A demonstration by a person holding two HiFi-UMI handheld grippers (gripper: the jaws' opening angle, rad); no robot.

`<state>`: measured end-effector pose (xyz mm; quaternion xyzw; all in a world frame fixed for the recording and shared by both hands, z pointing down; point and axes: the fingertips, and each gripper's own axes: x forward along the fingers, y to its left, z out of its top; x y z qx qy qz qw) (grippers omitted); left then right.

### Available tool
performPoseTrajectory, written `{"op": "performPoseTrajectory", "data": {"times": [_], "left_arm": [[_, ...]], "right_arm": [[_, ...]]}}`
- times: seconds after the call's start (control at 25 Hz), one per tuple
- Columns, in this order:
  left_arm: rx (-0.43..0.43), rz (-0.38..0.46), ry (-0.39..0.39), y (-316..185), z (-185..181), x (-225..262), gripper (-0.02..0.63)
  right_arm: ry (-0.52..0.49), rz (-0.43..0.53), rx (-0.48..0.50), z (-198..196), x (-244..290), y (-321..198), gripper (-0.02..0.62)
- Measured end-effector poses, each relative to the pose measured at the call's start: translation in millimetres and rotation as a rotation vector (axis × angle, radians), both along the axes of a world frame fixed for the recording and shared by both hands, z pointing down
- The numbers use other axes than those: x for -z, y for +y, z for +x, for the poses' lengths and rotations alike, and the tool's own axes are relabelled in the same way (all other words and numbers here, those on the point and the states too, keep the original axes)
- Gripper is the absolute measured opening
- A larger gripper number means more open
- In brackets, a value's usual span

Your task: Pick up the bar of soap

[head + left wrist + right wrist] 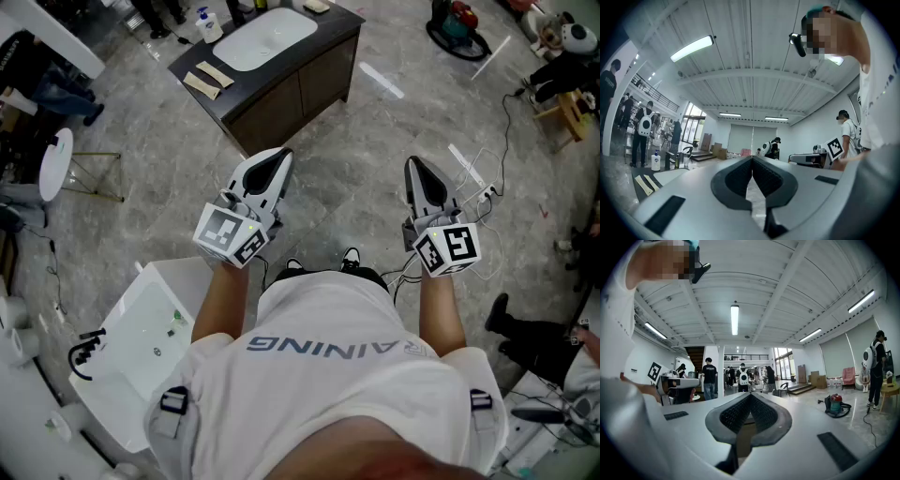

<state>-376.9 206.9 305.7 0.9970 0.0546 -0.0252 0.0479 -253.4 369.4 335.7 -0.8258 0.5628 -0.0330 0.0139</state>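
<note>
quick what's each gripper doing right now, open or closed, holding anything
Left gripper: closed, jaws together, holding nothing.
Right gripper: closed, jaws together, holding nothing.

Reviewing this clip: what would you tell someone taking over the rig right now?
Left gripper: shut, empty, held level.
Right gripper: the same.
Things: I cannot make out a bar of soap. The dark vanity with its basin and pump bottle stands ahead across the floor.
Done: nothing picked up.
Left: approach, find the soap, open a gripper, grasp, lift.
</note>
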Motion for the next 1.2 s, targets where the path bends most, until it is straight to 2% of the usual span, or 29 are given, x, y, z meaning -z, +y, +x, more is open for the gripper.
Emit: {"op": "performPoseTrajectory", "data": {"times": [0.72,1.2], "left_arm": [[0.013,-0.002,-0.021,3,6,-10,0.009],[0.066,-0.001,-0.042,31,48,-12,0.009]], "right_arm": [[-0.022,0.029,-0.001,9,5,-1,0.006],[-0.019,0.069,0.137,54,5,16,0.006]]}}
